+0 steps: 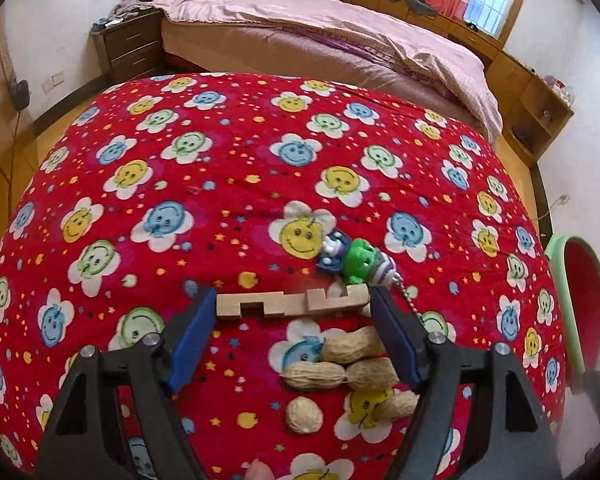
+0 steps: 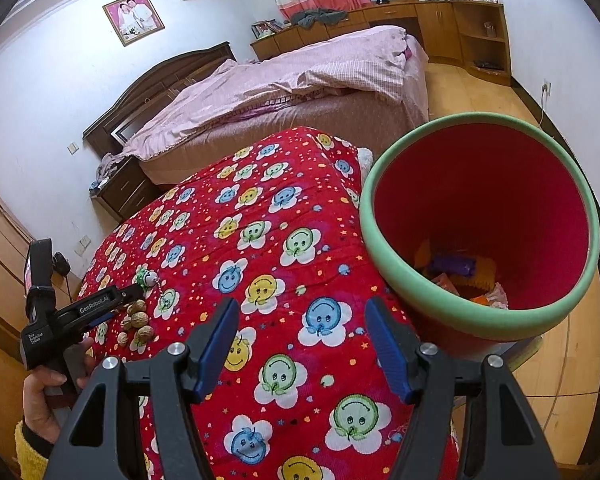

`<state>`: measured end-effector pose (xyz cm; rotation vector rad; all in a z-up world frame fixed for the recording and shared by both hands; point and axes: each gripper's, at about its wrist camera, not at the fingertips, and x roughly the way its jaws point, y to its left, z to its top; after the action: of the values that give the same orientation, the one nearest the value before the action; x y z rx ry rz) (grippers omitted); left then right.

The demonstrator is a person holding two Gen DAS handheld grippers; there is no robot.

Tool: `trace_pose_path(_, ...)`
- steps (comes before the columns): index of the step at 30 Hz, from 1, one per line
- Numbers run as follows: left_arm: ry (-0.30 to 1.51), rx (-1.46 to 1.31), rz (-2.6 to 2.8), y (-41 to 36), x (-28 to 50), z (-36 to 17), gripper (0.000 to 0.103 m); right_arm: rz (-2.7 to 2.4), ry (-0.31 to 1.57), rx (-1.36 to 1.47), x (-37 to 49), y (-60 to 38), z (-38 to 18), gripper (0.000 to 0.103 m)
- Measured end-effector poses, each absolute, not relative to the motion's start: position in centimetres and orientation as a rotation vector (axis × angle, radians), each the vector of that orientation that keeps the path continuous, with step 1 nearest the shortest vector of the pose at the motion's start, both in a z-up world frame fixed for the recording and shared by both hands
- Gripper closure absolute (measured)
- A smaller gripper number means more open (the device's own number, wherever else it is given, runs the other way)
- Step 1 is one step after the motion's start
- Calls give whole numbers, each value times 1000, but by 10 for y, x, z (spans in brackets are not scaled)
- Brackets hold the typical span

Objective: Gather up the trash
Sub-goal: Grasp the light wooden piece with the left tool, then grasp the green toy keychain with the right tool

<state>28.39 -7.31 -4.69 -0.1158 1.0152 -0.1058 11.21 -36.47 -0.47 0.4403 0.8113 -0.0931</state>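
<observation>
Left gripper (image 1: pixel 294 312) is spread wide around the peanuts (image 1: pixel 350 364), wooden puzzle piece (image 1: pixel 292 303) at its tips, pads not touching. Its body reads "GenRobot.AI". Right gripper (image 2: pixel 302 332) gapes empty over the red quilt (image 2: pixel 260 216), trash bin (image 2: pixel 396 268) just right.

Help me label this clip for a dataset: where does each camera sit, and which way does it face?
Left wrist: on the left tongs, looking down at peanuts, a wooden piece and a toy keychain; its open blue fingers show.
Right wrist: on the right tongs, facing bare quilt beside the bin; its open fingers, the left tongs and hand show.
Shared: quilt, peanuts, keychain, bin, bed.
</observation>
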Motion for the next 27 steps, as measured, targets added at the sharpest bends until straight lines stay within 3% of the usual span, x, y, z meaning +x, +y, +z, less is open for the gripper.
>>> trace_pose_path(13,981,-86,-128,-64,276,-40,26,-59,820,391,126,-349,-1,35)
trace_pose_path(27,927,-110,14,30,264,-24,26,66,838,299,171,-281,9,35)
